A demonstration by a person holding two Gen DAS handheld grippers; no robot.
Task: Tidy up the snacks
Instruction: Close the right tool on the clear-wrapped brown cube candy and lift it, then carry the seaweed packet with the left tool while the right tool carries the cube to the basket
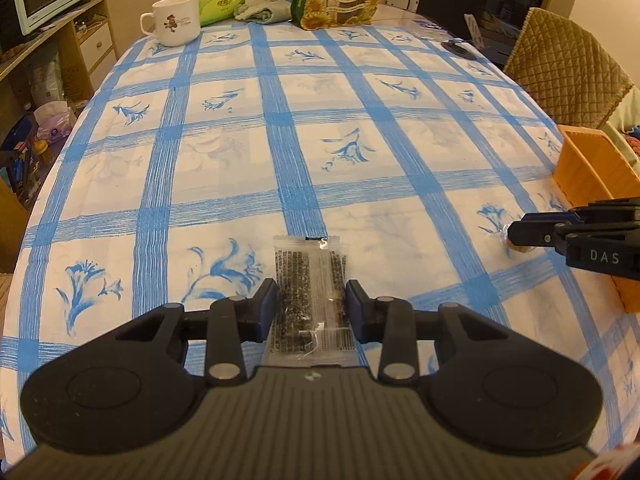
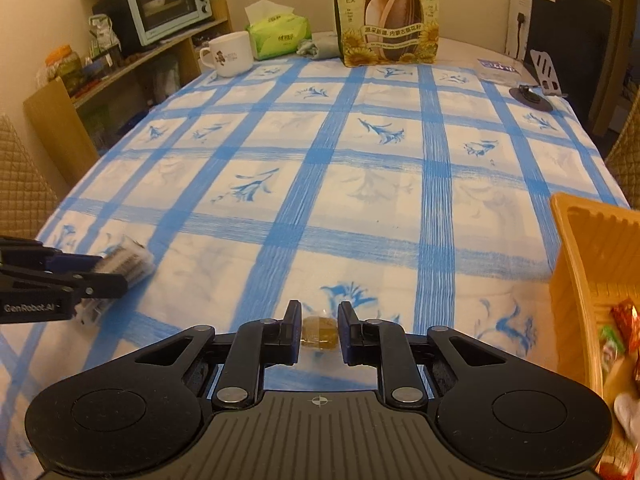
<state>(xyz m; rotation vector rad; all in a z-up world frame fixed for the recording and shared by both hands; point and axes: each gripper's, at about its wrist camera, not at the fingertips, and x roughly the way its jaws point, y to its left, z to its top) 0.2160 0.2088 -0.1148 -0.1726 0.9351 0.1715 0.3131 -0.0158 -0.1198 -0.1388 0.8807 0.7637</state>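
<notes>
My left gripper is shut on a clear snack packet with dark print, which sticks out forward past the pads above the blue checked tablecloth. The right wrist view shows that packet and the left gripper at the left edge. My right gripper is shut on a small yellow-brown wrapped candy. In the left wrist view the right gripper reaches in from the right with the candy at its tips. An orange basket stands at the right, holding several wrapped snacks.
At the table's far end stand a sunflower-seed bag, a white mug, a green tissue pack and a grey cloth. A black disc lies far right. Quilted chair beside the table; toaster oven on a shelf.
</notes>
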